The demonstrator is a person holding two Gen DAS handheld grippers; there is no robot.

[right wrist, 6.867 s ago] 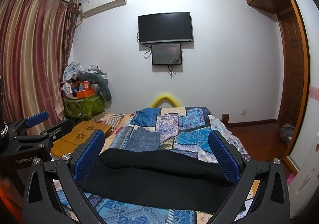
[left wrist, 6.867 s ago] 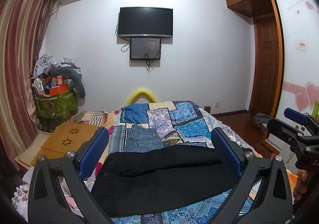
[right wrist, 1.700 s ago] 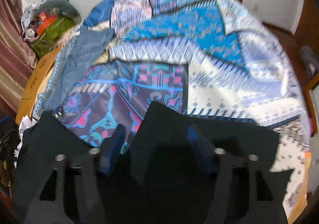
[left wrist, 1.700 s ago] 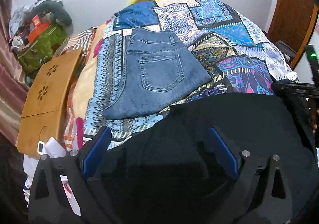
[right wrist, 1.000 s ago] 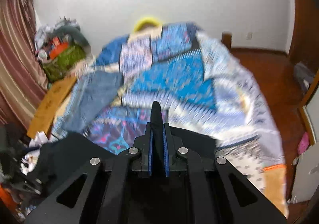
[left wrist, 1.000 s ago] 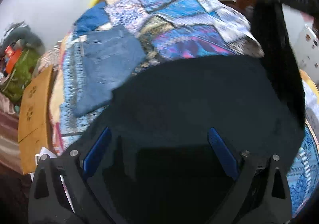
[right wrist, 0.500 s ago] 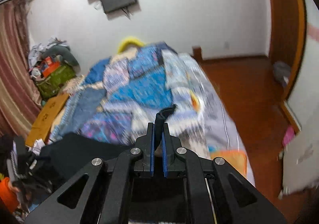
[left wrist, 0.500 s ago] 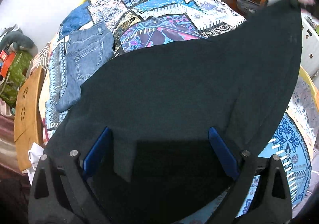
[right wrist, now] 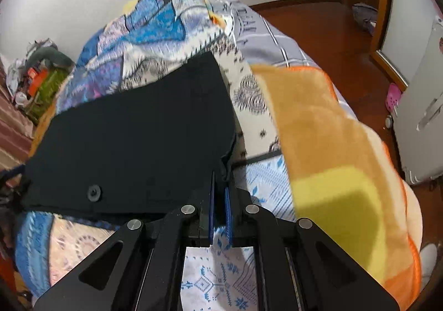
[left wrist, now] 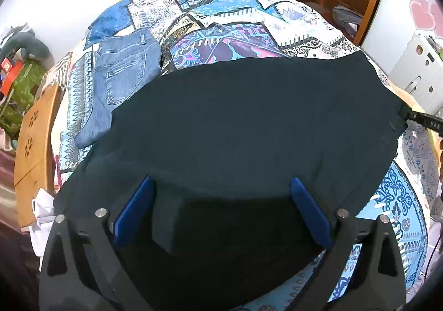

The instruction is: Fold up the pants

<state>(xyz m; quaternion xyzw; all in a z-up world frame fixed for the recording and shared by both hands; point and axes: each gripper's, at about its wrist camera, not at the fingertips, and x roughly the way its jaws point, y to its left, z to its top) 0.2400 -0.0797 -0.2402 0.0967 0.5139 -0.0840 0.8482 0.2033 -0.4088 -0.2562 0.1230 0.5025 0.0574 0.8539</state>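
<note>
Black pants spread across my patchwork bed

Folded jeans [left wrist: 121, 73] lie at far left on the bed [left wrist: 229, 6]. My left tool [left wrist: 221, 214] hovers with its jaws wide apart over the black pants [left wrist: 249, 122], gripping nothing. At the right, my right tool [right wrist: 218, 194] is clamped tight on the pants' corner, beside an orange blanket [right wrist: 318, 128].

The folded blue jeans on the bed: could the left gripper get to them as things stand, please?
Probably yes: the left gripper is open with nothing pinched, and only the black pants lie between it and the blue jeans.
</note>
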